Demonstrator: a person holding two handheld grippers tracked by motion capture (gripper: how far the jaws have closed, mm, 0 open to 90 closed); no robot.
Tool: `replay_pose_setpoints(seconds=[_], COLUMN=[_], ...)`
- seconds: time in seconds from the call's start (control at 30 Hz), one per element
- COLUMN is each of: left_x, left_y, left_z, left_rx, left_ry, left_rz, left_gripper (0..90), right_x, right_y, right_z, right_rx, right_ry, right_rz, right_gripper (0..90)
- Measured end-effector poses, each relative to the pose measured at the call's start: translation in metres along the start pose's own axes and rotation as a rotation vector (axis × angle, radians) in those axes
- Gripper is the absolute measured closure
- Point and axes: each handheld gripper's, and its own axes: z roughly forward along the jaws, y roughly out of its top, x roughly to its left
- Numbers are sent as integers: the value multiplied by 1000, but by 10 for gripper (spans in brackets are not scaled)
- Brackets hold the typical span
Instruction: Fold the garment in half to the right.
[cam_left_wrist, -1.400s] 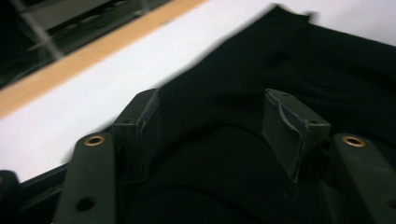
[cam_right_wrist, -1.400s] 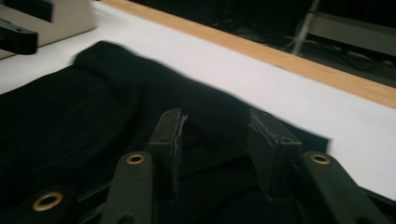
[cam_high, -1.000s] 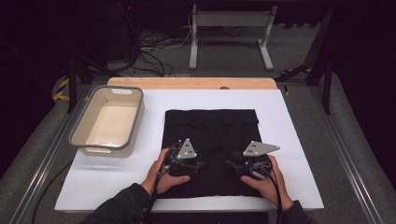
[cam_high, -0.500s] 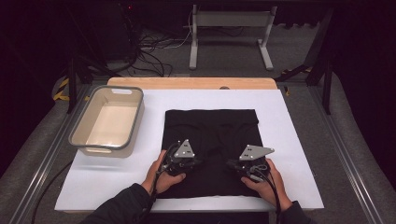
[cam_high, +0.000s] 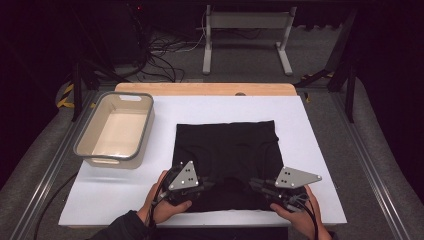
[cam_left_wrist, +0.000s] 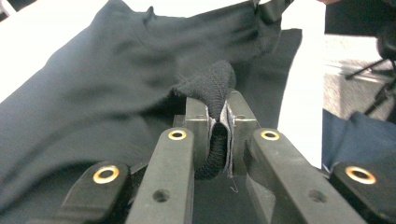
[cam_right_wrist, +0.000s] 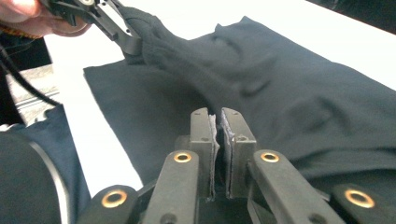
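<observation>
Black knit cloth (cam_high: 227, 160), soft and matte, roughly square, lying on the white sheet (cam_high: 320, 150) of the bench near its front edge; near hem lifted at two points. Left gripper (cam_high: 202, 186): fingers just closed, pinching a rolled fold of hem. Right gripper (cam_high: 257, 186): fingers just closed together at the hem; whether cloth sits between them cannot be told. Grey rectangular tub (cam_high: 145, 127), rounded corners, well left. Bare sheet right of the cloth.
</observation>
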Motion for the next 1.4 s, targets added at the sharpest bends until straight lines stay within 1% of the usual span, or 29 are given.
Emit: replay_pose_setpoints(seconds=[0.03,0.1,0.23,0.27,0.33,0.4,0.43,0.5,0.53,0.57,0.6,0.63,0.7,0.77,0.8,0.87,0.93,1.0,1.03,1.07,1.1,1.13,1.17,1.23,1.27,1.3,1.33,1.4], left_x=[-4,-11,-18,-18,-19,-20,-20,-22,-22,-21,-21,-20,-18,-15,-13,-9,-1,9,15,23,29,41,46,59,66,76,83,96], left_y=[-3,-7,-18,-20,-24,-27,-29,-31,-32,-33,-34,-35,-36,-38,-38,-38,-38,-36,-36,-36,-36,-36,-36,-36,-36,-37,-38,-40], left_z=[0,0,3,4,5,5,6,5,3,1,-1,-5,-13,-22,-26,-33,-36,-33,-30,-26,-21,-14,-11,-4,1,6,11,20], left_rx=[4,28,53,60,75,69,74,82,76,70,65,59,33,4,-7,-29,-52,-40,-33,-24,-14,-7,-3,13,23,34,41,84], left_ry=[-5,-4,-12,-11,-13,-23,-26,-12,-21,-17,-10,-11,-4,2,8,31,48,91,105,110,133,148,151,184,186,203,217,247], left_rz=[3,23,13,16,9,-7,-7,-7,-13,-18,-23,-26,-39,-59,-63,-63,-80,-76,-83,-86,-88,-102,-105,-110,-117,-128,-143,-163], left_gripper=[833,834,827,820,805,779,766,719,711,698,682,660,630,549,516,496,462,480,485,485,491,507,529,578,625,639,643,659], right_x=[3,8,18,20,25,26,26,26,26,25,25,24,22,18,16,10,1,-15,-25,-37,-49,-62,-82,-100,-111,-121,-132,-146], right_y=[-2,-6,-13,-15,-19,-23,-25,-26,-26,-26,-26,-25,-24,-22,-21,-21,-20,-20,-20,-21,-22,-23,-26,-29,-32,-34,-36,-38], right_z=[-1,-3,-6,-5,-2,2,3,4,4,3,2,1,-3,-8,-10,-14,-16,-15,-12,-9,-6,-2,4,10,14,19,24,31], right_rx=[2,11,21,29,56,76,85,87,85,76,70,60,38,12,-5,-27,-29,-37,-26,-9,2,11,25,38,45,61,74,74], right_ry=[6,13,33,41,44,43,43,43,43,38,28,23,17,-10,-18,-54,-109,-163,-197,-237,-280,-314,-339,-372,-377,-387,-406,-422], right_rz=[2,0,2,2,-12,-8,-6,1,1,5,8,15,22,36,48,56,57,78,89,97,107,132,176,204,233,252,273,316], right_gripper=[845,845,845,845,842,834,822,784,757,702,669,672,635,609,601,616,625,644,640,636,636,643,662,687,706,710,701,659])
